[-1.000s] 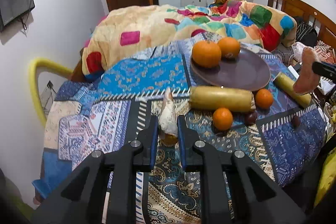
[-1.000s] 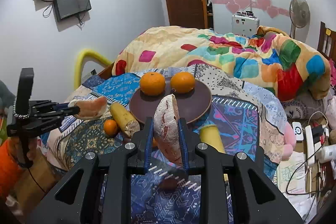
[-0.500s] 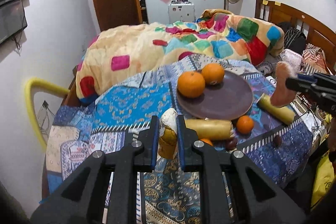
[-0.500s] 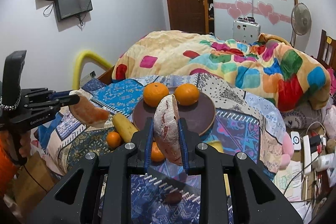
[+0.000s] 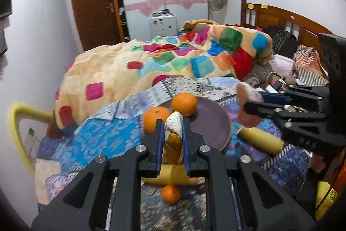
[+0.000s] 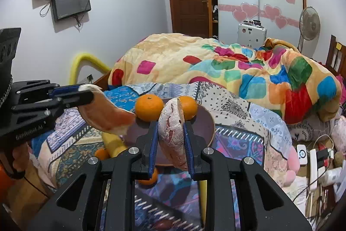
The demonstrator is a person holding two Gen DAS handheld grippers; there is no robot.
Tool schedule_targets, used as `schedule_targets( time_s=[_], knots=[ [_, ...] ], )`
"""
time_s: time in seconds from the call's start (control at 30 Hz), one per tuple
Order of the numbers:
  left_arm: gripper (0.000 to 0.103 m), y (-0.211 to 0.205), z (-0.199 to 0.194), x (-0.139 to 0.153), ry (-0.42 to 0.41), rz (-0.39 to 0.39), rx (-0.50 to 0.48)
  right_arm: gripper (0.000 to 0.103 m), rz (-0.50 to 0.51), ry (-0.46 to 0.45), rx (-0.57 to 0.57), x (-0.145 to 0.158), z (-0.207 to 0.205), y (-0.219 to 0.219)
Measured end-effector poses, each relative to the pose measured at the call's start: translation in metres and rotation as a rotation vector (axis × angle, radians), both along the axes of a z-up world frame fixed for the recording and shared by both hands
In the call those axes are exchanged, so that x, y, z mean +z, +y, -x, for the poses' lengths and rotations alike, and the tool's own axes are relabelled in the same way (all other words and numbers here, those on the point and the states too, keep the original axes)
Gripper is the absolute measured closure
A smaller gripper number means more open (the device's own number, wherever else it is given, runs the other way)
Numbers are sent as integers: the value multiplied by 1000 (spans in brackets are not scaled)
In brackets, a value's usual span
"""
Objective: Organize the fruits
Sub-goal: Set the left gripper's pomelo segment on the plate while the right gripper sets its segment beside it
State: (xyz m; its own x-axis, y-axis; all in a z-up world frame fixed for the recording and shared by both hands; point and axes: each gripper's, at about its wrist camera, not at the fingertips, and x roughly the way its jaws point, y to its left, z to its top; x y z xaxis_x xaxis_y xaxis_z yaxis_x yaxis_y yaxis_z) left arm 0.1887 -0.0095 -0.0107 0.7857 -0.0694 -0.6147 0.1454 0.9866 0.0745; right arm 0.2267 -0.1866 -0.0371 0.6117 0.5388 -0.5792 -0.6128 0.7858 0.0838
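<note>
My left gripper point(image 5: 172, 133) is shut on a pale orange sweet potato point(image 5: 173, 133), held above the patterned cloth beside the brown plate point(image 5: 214, 122). My right gripper point(image 6: 169, 133) is shut on a pinkish sweet potato point(image 6: 172, 129), held just in front of the plate point(image 6: 203, 125). Two oranges point(image 5: 184, 104) point(image 5: 156, 119) sit on the plate's far side. Each gripper shows in the other's view, the left one point(image 6: 84, 99) with its potato point(image 6: 103, 116) at the plate's left rim, the right one point(image 5: 255, 105) at the plate's right.
Yellow cylinders lie by the plate point(image 5: 259, 140) point(image 5: 170, 174). Small oranges lie on the cloth point(image 5: 170, 193) point(image 6: 148, 179). A colourful quilt point(image 5: 173, 62) is heaped behind. Cables and a power strip point(image 6: 313, 163) clutter the right. A yellow bar point(image 6: 86, 62) stands at the left.
Both grippers rose and moved toward the plate with their sweet potatoes. The left one came from the cloth's near side up to the plate's left rim.
</note>
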Motion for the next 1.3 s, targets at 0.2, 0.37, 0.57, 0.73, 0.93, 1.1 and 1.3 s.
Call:
schedule_targets(
  time_s=[0.2,0.37,0.57,0.73,0.93,1.1,1.3],
  knots=[
    [87,-18,-29,-15,29,53,-53,82,16,6,-10,-8,-21,4],
    [87,-14,-50,-31,71,70,-50,82,28,27,-19,-19,-42,9],
    [87,8,-56,-47,66,50,4,82,53,48,-9,-29,-57,23],
    [84,26,-60,-56,73,23,34,82,71,62,3,-35,-65,39],
    [81,44,-70,-74,101,-9,87,82,108,48,20,-38,-66,60],
    [81,49,-77,-88,141,-11,78,81,140,33,34,-40,-63,74],
    [76,45,-76,-88,144,-12,61,78,137,58,59,-42,-62,81]
  ],
)
